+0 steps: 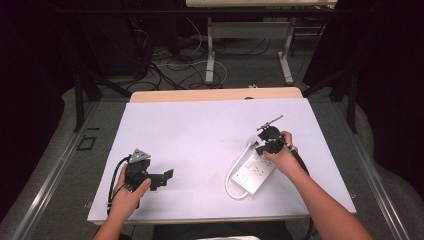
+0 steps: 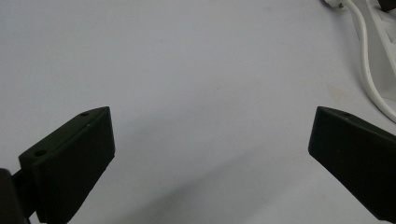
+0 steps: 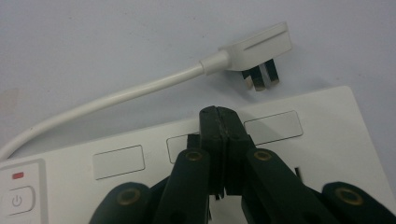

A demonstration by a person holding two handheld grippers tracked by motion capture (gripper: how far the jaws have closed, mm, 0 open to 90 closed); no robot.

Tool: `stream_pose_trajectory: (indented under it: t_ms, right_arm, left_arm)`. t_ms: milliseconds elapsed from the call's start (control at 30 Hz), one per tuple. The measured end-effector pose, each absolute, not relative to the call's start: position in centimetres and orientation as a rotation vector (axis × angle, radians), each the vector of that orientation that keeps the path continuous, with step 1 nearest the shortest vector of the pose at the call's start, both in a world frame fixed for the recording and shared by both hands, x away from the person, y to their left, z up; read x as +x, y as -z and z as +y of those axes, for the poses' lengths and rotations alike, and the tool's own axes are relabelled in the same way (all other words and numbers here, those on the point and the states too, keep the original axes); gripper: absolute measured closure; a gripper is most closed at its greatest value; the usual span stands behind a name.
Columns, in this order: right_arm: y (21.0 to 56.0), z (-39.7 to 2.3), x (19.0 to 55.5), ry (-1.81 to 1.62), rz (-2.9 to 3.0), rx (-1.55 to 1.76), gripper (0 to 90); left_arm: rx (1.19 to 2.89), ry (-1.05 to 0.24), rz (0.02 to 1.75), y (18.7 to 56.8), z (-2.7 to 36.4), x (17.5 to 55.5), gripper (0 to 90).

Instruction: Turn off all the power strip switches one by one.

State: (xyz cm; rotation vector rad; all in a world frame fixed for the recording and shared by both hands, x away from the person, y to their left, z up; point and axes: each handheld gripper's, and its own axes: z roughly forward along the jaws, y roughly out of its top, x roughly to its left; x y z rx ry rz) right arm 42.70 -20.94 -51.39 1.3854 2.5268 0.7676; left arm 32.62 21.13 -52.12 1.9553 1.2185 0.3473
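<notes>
A white power strip [image 1: 252,172] lies on the right half of the table, its white cable [image 1: 232,175] looping round its near end. In the right gripper view the strip [image 3: 308,149] runs across the frame, with the cable's flat white plug [image 3: 261,49] lying loose beside it, pins showing. My right gripper [image 3: 218,112] hovers close over the strip's socket face, jaws pressed together with nothing visible between them; from above it [image 1: 263,146] sits at the strip's far end. My left gripper [image 2: 210,135] rests at the table's left front [image 1: 167,175], jaws wide apart over bare surface.
The white table top [image 1: 200,130] has a wooden strip along its far edge. The strip's power button [image 3: 17,200] sits at its left end in the right gripper view. Part of the cable [image 2: 369,70] shows at the upper right of the left gripper view.
</notes>
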Motion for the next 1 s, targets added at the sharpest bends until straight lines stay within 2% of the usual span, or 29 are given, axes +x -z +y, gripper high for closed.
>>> stream_pose_trajectory:
  t_ms: [1000]
  right_arm:
    - [50.5, -22.5, 44.0, -0.772, 2.438, 1.422, 88.9]
  left_arm:
    - [1.952, -0.349, 1.222, 52.2, 21.2, 32.7, 0.4]
